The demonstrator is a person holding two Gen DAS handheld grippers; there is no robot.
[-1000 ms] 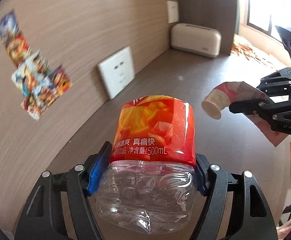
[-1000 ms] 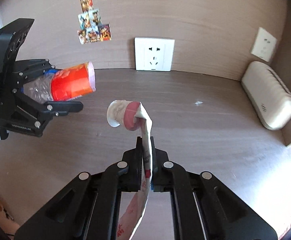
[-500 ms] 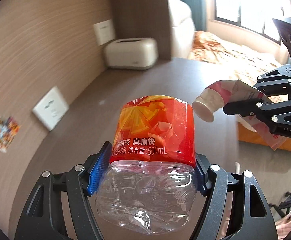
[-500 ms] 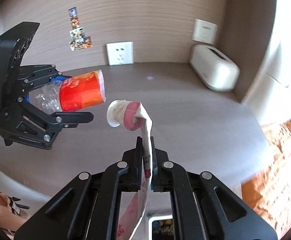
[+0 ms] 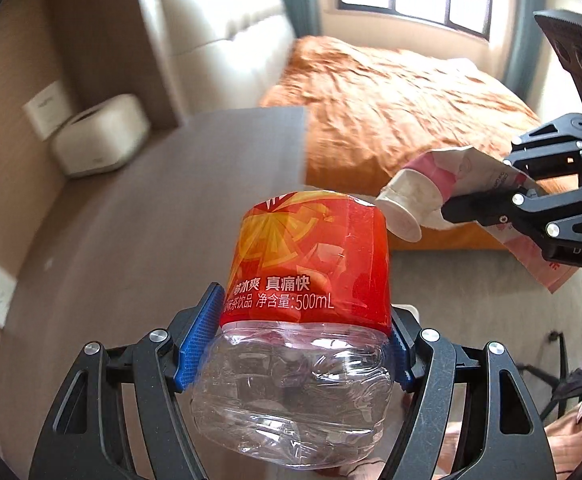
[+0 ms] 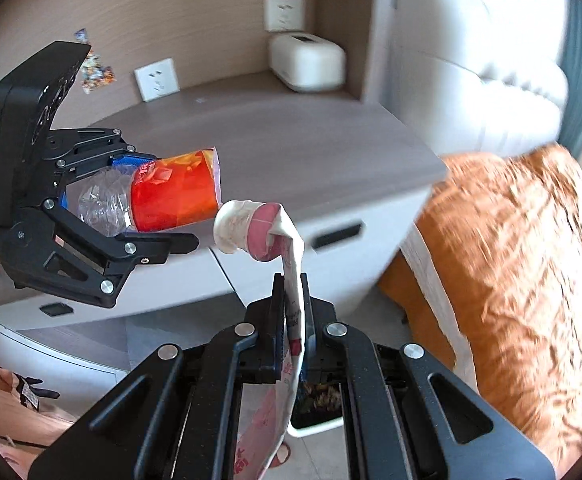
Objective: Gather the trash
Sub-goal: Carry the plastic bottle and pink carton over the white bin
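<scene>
My left gripper (image 5: 303,332) is shut on a crushed clear plastic bottle (image 5: 307,280) with a red-orange label, its blue pads pressing the bottle's sides. The right wrist view shows the same bottle (image 6: 171,196) in the left gripper (image 6: 159,200) at the left, over the desk's front edge. My right gripper (image 6: 293,304) is shut on a flattened pink-and-white paper cup (image 6: 251,228), whose round base sticks out past the fingertips. From the left wrist, that cup (image 5: 411,196) and the right gripper (image 5: 503,184) are just right of the bottle.
A brown desk (image 6: 291,140) with grey drawer fronts runs along the wall and carries a cream tissue box (image 6: 307,62). A bed with an orange cover (image 6: 511,260) fills the right. A white-rimmed bin (image 6: 315,412) with dark contents sits on the floor beneath my right gripper.
Both grippers have swung to the right, away from the wall and out past the desk edge, so the bed and floor have come into view. Each still grips the same item.
</scene>
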